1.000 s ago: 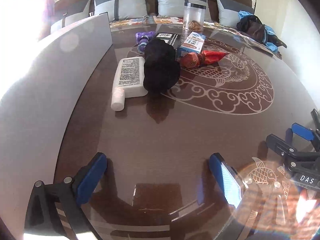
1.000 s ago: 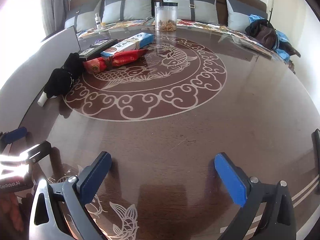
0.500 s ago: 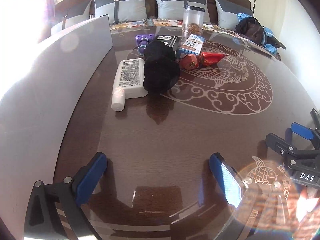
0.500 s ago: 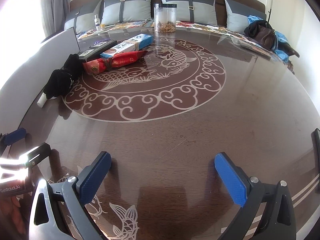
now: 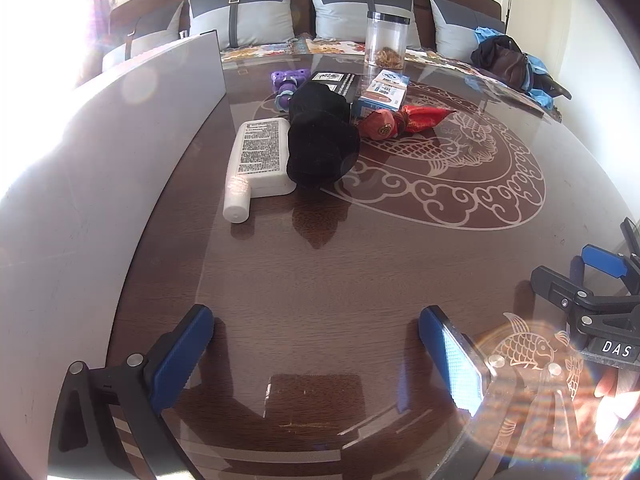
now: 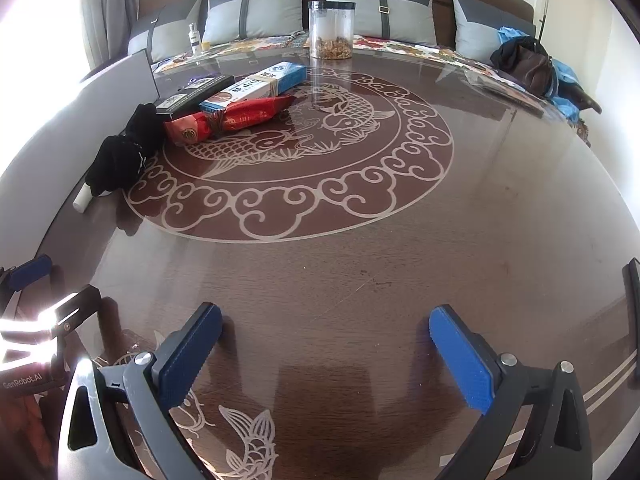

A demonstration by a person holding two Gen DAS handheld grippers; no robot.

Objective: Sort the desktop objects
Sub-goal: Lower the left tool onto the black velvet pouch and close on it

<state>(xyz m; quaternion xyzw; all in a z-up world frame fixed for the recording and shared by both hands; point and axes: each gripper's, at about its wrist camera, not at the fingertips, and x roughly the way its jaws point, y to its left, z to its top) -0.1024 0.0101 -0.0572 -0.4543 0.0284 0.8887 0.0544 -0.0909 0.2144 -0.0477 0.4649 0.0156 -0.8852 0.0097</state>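
a: start with your left wrist view. how does your left gripper (image 5: 316,344) stand?

b: its jaws are spread wide and pinch nothing; the blue pads (image 5: 182,354) hover low over the bare glass-topped table (image 5: 320,280). your right gripper (image 5: 596,280) shows at 3 o'clock, near the table edge.

a: and the things to sort?

b: they're clustered at 12 o'clock, well apart from your fingers. a white bottle (image 5: 260,160) lies flat, cap toward you, touching a black cloth bundle (image 5: 320,140) on its right. a red snack packet (image 5: 404,122) lies at 1 o'clock of the bundle. behind sit a black box (image 5: 334,80), a blue-and-white box (image 5: 384,90) and a purple toy (image 5: 286,84). a clear jar (image 5: 386,40) stands upright farther back. a grey board (image 5: 120,140) stands on edge from 9 to 11 o'clock.

a: now the right wrist view.

b: your right gripper (image 6: 326,350) is also spread, empty, over bare table. the left gripper (image 6: 36,300) sits at 9 o'clock in glare. the pile is at 10 to 11 o'clock: black cloth bundle (image 6: 120,156) nearest, with only the white bottle's cap end (image 6: 82,200) peeking out beneath it, then red snack packet (image 6: 232,120), blue-and-white box (image 6: 256,86), black box (image 6: 196,94). the clear jar (image 6: 331,30) stands at 12 o'clock.
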